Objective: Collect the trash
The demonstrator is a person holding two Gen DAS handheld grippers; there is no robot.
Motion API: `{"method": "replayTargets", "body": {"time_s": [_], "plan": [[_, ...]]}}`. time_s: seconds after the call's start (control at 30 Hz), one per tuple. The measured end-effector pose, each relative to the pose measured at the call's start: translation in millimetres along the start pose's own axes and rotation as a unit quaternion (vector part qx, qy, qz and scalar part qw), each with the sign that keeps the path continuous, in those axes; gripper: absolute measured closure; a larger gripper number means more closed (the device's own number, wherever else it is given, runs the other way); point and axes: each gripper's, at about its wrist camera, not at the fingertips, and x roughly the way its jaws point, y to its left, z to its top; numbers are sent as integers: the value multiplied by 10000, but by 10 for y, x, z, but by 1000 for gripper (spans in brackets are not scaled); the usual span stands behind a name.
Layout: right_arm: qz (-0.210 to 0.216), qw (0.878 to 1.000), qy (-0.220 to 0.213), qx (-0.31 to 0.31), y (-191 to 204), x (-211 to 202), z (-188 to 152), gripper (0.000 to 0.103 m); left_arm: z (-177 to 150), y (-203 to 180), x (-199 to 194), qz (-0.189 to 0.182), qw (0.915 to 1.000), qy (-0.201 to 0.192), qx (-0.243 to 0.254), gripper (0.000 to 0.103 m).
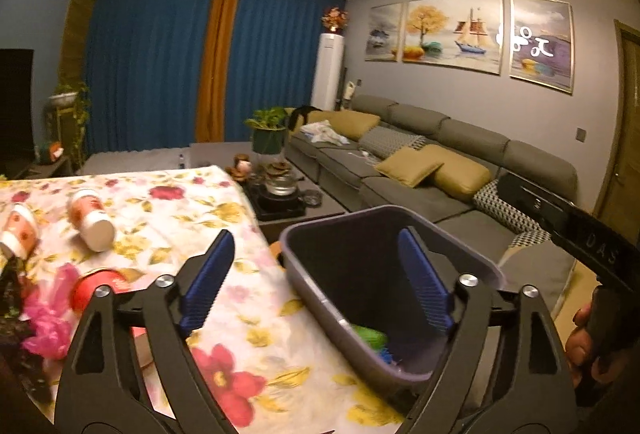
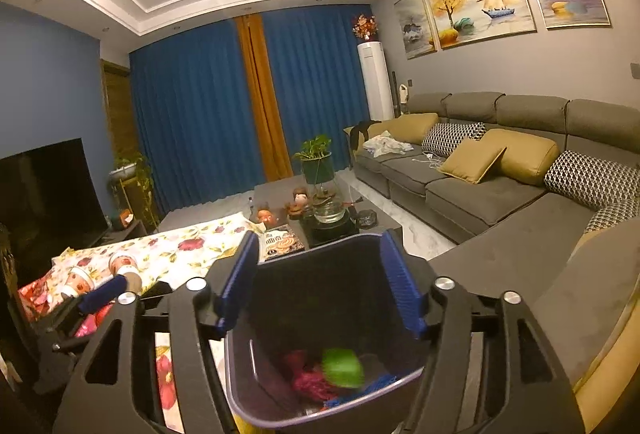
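Both the left gripper [image 1: 320,280] and right gripper [image 2: 320,284] hover with jaws wide apart, gripping nothing, over a grey bin [image 1: 316,286] holding colourful trash [image 2: 342,368] beside the floral-clothed table [image 1: 256,318].

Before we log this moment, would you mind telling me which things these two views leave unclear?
- Bin contents: the right wrist view shows a green lump and pink scraps, blurred and dim, so I cannot say what they are.
- Paper cups: prints too small to read in the left wrist view.
- Red item: partly hidden behind the left tongs.
- Right tongs: only their black body shows at the left view's right edge.
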Motion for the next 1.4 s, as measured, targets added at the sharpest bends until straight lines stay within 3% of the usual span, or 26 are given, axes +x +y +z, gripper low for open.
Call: {"method": "replayTargets", "body": {"time_s": [0.43,0.77,1.1,1.4], "plan": [[249,9995,134,-149,366,-177,-129,28,-121,628,-759,945,9949,-91,-334,14],[775,9956,269,-442,975,-264,-302,28,-367,1347,-1531,1997,9782,-111,-559,14],[1179,9876,613,-832,1683,-171,-614,28,-579,1848,-2238,2474,9635,-316,-972,14],[1222,9794,965,-1283,2207,187,-897,28,-621,2055,-2438,2580,9597,-349,-1061,14]]}}
